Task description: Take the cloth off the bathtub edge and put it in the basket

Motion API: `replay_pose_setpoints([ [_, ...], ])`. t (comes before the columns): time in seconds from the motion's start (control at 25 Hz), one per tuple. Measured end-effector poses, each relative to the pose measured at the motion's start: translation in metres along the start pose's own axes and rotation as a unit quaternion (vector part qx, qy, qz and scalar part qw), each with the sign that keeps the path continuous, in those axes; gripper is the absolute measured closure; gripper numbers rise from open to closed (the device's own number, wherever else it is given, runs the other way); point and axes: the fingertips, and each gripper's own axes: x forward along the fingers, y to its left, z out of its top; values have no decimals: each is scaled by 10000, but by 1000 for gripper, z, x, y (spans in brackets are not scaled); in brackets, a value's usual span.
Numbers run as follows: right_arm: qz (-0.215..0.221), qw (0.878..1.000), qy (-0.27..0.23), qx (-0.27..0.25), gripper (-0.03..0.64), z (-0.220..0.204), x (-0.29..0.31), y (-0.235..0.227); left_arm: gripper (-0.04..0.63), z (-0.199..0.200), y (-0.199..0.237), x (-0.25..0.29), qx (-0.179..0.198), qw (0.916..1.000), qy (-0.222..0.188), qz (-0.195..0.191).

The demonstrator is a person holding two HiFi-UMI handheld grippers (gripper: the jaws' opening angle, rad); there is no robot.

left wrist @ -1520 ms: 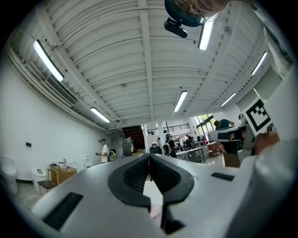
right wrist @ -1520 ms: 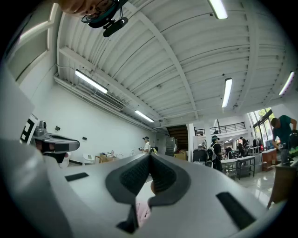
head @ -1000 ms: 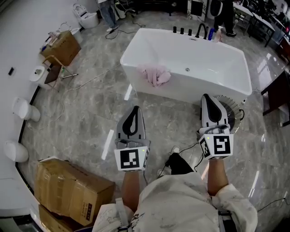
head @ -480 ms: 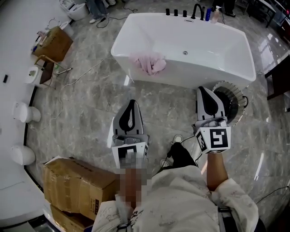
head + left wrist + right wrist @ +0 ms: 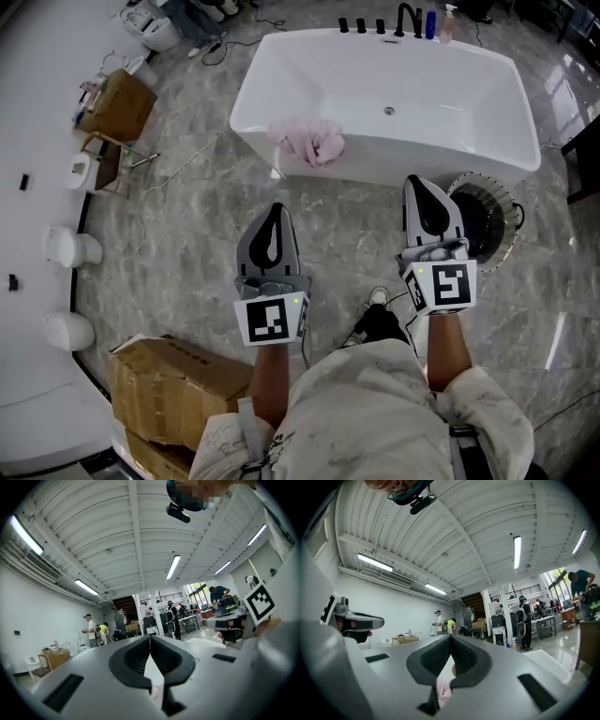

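A pink cloth [image 5: 309, 142] lies bunched over the near edge of the white bathtub [image 5: 450, 103]. It also shows low between the jaws in the right gripper view as a pink cloth [image 5: 443, 688]. A round wire basket [image 5: 486, 217] stands on the floor by the tub's near right corner. My left gripper [image 5: 274, 210] is shut and empty, held level over the floor short of the cloth. My right gripper [image 5: 420, 182] is shut and empty too, just left of the basket. In their own views the left gripper [image 5: 150, 637] and right gripper [image 5: 451, 637] have jaws that meet.
Cardboard boxes [image 5: 173, 389] sit at the lower left. Toilets [image 5: 70, 248] line the left wall, with another box [image 5: 117, 103] and a small chair beyond. Black taps [image 5: 410, 19] and bottles stand at the tub's far end. Cables cross the marble floor. People [image 5: 91, 630] stand far off.
I have stepped closer to the bathtub, which now sits fuller in the head view. Both grippers came along in front of me and stay shut.
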Motion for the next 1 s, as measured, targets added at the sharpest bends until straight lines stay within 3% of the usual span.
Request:
replay_pose_setpoints([
  [0.48,86,9994,-173,302,627,1,34,-59,591,21,-20,59,188,9997,-96,132],
  [0.68,211,9984,-240,460,627,0,46,-61,591,15,-16,71,196,9996,-69,175],
  [1.0,226,9995,-166,118,629,-1,76,-49,591,1,13,96,-54,9994,-228,260],
])
